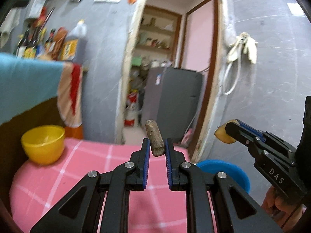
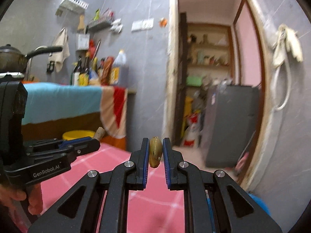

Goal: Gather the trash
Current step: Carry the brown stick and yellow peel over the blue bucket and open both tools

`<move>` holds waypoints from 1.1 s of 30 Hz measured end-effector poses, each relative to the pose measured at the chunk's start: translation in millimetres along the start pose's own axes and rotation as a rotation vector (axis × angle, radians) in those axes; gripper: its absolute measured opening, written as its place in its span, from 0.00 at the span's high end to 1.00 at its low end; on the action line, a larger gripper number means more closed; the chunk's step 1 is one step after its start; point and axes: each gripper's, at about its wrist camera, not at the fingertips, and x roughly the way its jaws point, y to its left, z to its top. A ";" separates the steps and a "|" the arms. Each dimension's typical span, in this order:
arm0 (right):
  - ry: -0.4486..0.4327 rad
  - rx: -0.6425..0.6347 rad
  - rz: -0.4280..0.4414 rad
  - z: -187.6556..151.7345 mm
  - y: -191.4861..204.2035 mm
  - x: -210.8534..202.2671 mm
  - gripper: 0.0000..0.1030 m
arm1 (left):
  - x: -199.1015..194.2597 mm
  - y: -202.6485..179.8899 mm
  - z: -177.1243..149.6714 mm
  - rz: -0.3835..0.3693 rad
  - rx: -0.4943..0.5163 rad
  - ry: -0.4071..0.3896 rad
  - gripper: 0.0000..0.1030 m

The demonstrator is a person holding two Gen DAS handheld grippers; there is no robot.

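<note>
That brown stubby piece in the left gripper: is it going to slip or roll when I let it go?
The brown stub looks stiff and rough, so probably not slippery. The left gripper pinches only its lower end, with most of it standing above the fingers, so it may pivot. Being roughly cylindrical, it would likely roll if dropped on the pink checked cloth.

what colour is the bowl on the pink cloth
Yellow bowl; shows best in the left wrist view.

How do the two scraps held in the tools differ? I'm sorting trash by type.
The left tool holds a brown stick piece, long, cylindrical and rough; the right tool holds a yellowish scrap, rounded, short and smoother. The stick piece stands far above its fingertips; the yellowish scrap barely does. Both are pinched, lifted above the pink cloth.
</note>
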 end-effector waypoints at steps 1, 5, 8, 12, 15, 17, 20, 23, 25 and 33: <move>-0.016 0.003 -0.014 1.9 -7.0 -6.9 0.89 | 0.7 -9.0 2.7 -0.013 0.011 -0.013 0.88; -0.061 0.004 -0.084 4.6 -29.3 -27.8 0.89 | 3.1 -44.0 8.0 -0.060 0.050 -0.044 0.88; -0.075 0.010 -0.139 2.3 -51.9 -40.4 0.89 | 14.2 -68.3 10.5 -0.105 0.073 -0.040 0.88; -0.065 0.043 -0.206 -5.7 -83.1 -51.2 0.89 | 34.6 -100.5 8.2 -0.160 0.092 -0.009 0.88; -0.040 0.067 -0.246 -15.7 -101.1 -56.2 0.89 | 51.8 -122.5 3.6 -0.192 0.107 0.022 0.88; -0.022 0.084 -0.264 -24.6 -111.8 -59.4 0.89 | 65.1 -134.5 -0.1 -0.212 0.108 0.054 0.88; 0.015 0.119 -0.285 -39.6 -127.8 -59.4 0.89 | 85.6 -148.4 -4.7 -0.239 0.098 0.113 0.88; 0.051 0.151 -0.295 -52.8 -139.9 -56.0 0.89 | 104.6 -156.8 -9.8 -0.258 0.088 0.180 0.88; 0.081 0.178 -0.298 -62.5 -148.1 -51.6 0.88 | 116.5 -158.6 -13.1 -0.263 0.077 0.224 0.88; 0.176 0.261 -0.301 -88.5 -169.7 -32.2 0.88 | 157.4 -154.2 -31.8 -0.271 0.012 0.378 0.88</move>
